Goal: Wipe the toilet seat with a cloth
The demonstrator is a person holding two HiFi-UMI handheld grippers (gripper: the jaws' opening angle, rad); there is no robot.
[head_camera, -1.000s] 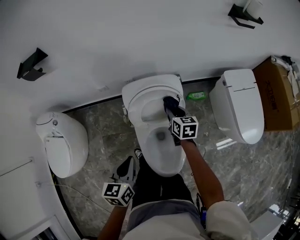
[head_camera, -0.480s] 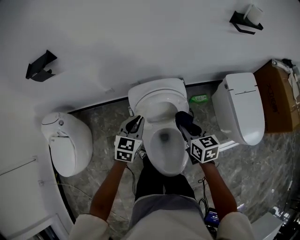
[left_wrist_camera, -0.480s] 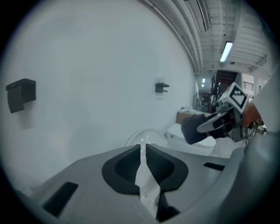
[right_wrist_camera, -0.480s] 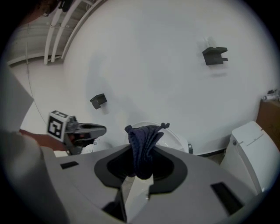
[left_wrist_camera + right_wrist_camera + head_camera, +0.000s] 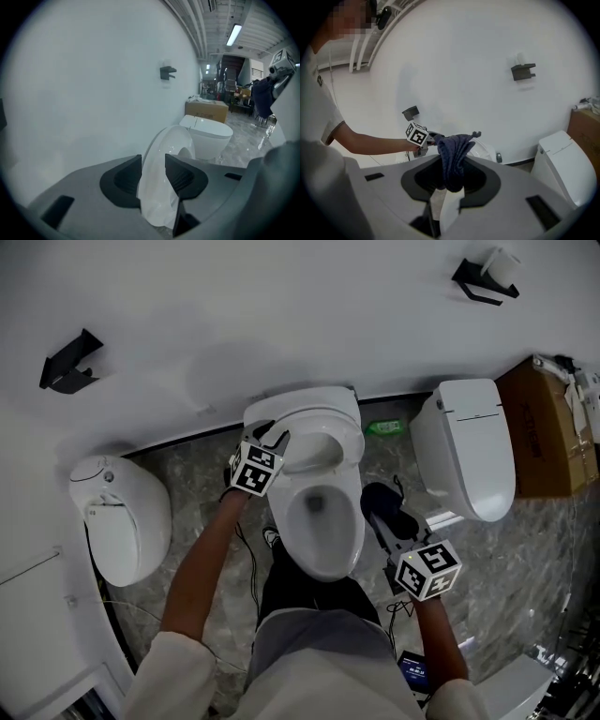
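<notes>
The white toilet (image 5: 323, 549) stands in the middle against the wall, its seat ring (image 5: 349, 442) tipped up at the back. My left gripper (image 5: 274, 439) is at the seat's left edge. In the left gripper view the seat ring (image 5: 159, 187) stands between the two pads and my left gripper (image 5: 153, 174) has its jaws opening around it. My right gripper (image 5: 382, 519) hovers to the right of the bowl, shut on a dark blue cloth (image 5: 378, 502). In the right gripper view the cloth (image 5: 452, 157) hangs bunched between the jaws of my right gripper (image 5: 451, 180).
A second toilet (image 5: 117, 517) stands at the left and a third (image 5: 469, 446) at the right, with a cardboard box (image 5: 544, 427) beyond it. A green item (image 5: 384, 428) lies by the wall. Black holders (image 5: 66, 362) hang on the wall. The person's legs are right before the bowl.
My left gripper rose from near the knee to the seat's back left edge. My right gripper drew the cloth out of the bowl area, rightward and back toward the person.
</notes>
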